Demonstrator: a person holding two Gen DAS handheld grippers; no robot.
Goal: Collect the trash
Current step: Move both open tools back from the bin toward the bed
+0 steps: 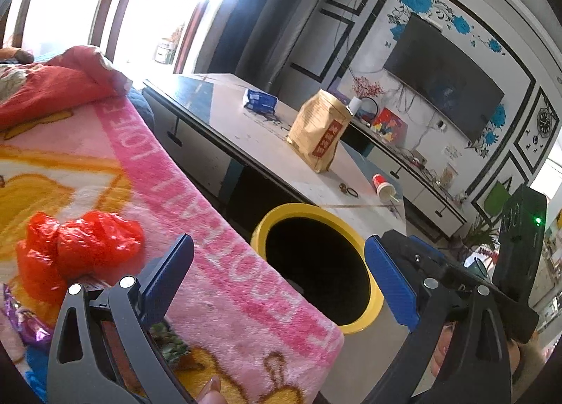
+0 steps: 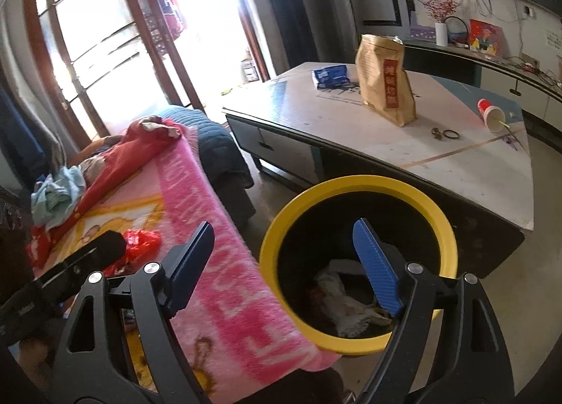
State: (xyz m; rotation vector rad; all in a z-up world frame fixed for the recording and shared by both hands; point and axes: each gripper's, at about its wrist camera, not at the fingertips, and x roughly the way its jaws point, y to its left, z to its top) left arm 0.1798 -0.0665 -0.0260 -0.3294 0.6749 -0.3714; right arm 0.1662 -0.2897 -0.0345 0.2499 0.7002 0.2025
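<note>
Only the right wrist view shows crumpled trash (image 2: 346, 302) inside the bin (image 2: 281, 217); both grippers gape empty.

The blanket (image 2: 224, 263) is fuzzy pink fleece, pretty matted. That red bag (image 1: 77, 249) on it is thin crinkly plastic, super shiny. The bin's yellow rim (image 2: 446, 228) looks like smooth matt plastic. The coffee table top (image 2: 456, 158) is glossy and stone-like, scuffed. The snack bag (image 2: 386, 80) is matt kraft paper, and the gripper pads (image 2: 377, 270) are ribbed blue plastic.

Yellow-rimmed bin (image 2: 358, 193) holds crumpled trash (image 2: 346, 302); red plastic bag (image 1: 75, 249) on blanket.
</note>
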